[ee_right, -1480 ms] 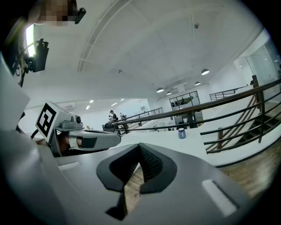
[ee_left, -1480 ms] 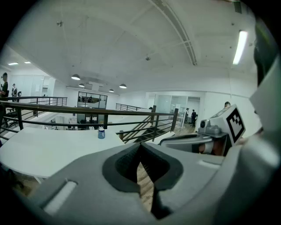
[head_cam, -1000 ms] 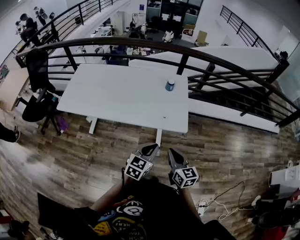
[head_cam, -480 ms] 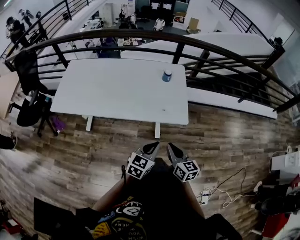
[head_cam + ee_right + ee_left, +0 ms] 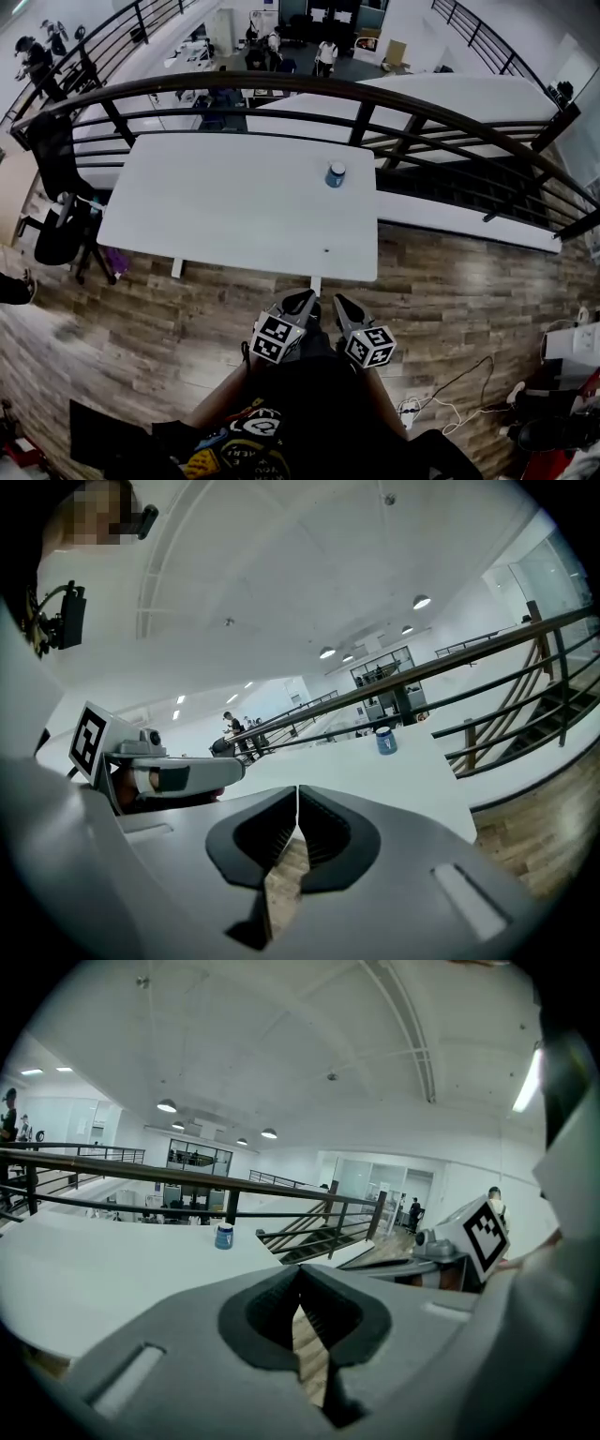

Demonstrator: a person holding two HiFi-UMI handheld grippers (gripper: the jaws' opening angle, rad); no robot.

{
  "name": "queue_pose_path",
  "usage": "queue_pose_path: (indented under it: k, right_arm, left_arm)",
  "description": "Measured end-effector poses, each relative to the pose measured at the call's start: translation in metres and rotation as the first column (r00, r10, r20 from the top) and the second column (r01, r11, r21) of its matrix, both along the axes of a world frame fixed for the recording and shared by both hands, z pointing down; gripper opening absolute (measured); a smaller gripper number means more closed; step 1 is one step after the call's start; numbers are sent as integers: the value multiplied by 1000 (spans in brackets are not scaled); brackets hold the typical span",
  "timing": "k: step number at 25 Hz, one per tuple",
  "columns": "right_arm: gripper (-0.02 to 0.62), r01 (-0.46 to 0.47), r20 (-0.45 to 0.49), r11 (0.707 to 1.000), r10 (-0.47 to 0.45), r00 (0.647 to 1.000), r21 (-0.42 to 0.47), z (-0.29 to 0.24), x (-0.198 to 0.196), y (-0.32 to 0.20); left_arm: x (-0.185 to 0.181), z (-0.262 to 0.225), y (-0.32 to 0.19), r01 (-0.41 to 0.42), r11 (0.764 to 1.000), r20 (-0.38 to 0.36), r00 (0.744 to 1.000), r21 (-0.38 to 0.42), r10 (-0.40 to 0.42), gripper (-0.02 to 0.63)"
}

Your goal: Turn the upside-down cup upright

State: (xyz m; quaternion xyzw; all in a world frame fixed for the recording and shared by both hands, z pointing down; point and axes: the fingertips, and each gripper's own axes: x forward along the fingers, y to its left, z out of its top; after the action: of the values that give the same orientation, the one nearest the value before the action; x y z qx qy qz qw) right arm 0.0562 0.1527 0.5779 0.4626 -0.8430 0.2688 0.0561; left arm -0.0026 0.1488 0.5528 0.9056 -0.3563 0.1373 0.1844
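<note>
Standing on the wooden floor (image 5: 450, 272) short of the white tabletop (image 5: 216, 216), the person holds both grippers side by side, pointing toward it. The left gripper (image 5: 307, 296) has its fingers (image 5: 260, 1321) pressed together at the tips with nothing between them, and the right gripper (image 5: 338, 301) has its fingers (image 5: 247, 841) closed and empty as well. The blue cup (image 5: 336, 174) sits on the tabletop's far right part, near the dark railing (image 5: 375, 94), well apart from both grippers.

No readable text — none legible.
</note>
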Motion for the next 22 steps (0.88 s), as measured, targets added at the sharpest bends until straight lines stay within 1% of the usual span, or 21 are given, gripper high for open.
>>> queue_pose_path:
  k: [3,5,7,10,13,18,20,22]
  right_arm:
    - [3,23,-2,1000,-22,1000,17,0,16,-56]
    - [3,34,2,999,-34,999,35,-3,30,-91]
    - [3,48,-3,998,-47,999,48,-4,43,-124]
    - [2,80,-22,996,-80,997,40,4,54,-161]
    - [2,111,-53,994,-110,992,14,22,61,-199]
    - [2,111,-106,994,-111,988,-5,57,64,-264]
    - [2,98,-129,995,-98,987,-7,78,66,-296]
    - [2,71,-172,997,-72,982,-15,104,68,-329]
  left_arm:
    - [21,2,-58,-4,1000,-9,1000,15,4,6]
    - [38,6,-94,-6,1000,1,1000,27,6,6]
    - [51,10,-128,15,999,22,1000,32,-16,6]
    - [63,17,-167,52,998,40,998,29,-54,6]
    - [66,27,-202,83,996,58,995,8,-84,5]
    - [57,47,-255,104,994,80,992,-19,-102,5]
    - [55,61,-283,114,993,79,991,-26,-112,5]
    - [49,75,-312,139,989,101,986,-41,-134,5]
